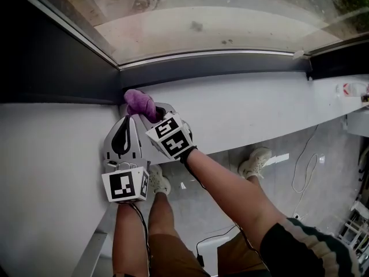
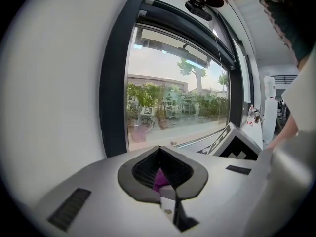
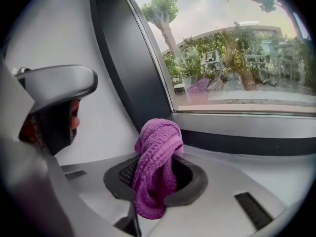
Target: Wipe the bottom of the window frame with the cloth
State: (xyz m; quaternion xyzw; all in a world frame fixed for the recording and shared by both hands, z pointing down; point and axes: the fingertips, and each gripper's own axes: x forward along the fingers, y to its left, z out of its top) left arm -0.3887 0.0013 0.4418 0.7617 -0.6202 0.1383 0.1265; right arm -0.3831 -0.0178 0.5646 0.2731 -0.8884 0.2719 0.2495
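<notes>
A purple knitted cloth point(image 1: 140, 101) is bunched in the corner where the white sill point(image 1: 259, 108) meets the dark bottom bar of the window frame point(image 1: 213, 62). My right gripper point(image 1: 151, 111) is shut on it. In the right gripper view the cloth point(image 3: 157, 152) stands up out of the right gripper point(image 3: 155, 177) and droops over the front, just short of the frame's bottom bar point(image 3: 247, 142). My left gripper point(image 1: 128, 118) sits close beside on the left, shut and holding nothing. Through the left gripper point(image 2: 162, 174) a sliver of the cloth point(image 2: 159, 177) shows.
The dark upright of the frame point(image 1: 52, 56) and a white wall point(image 1: 46, 172) close the left side. A bottle point(image 1: 353, 89) stands on the sill at the far right. Below the sill's edge are the person's shoes point(image 1: 255, 160) and a cable point(image 1: 302, 166) on the floor.
</notes>
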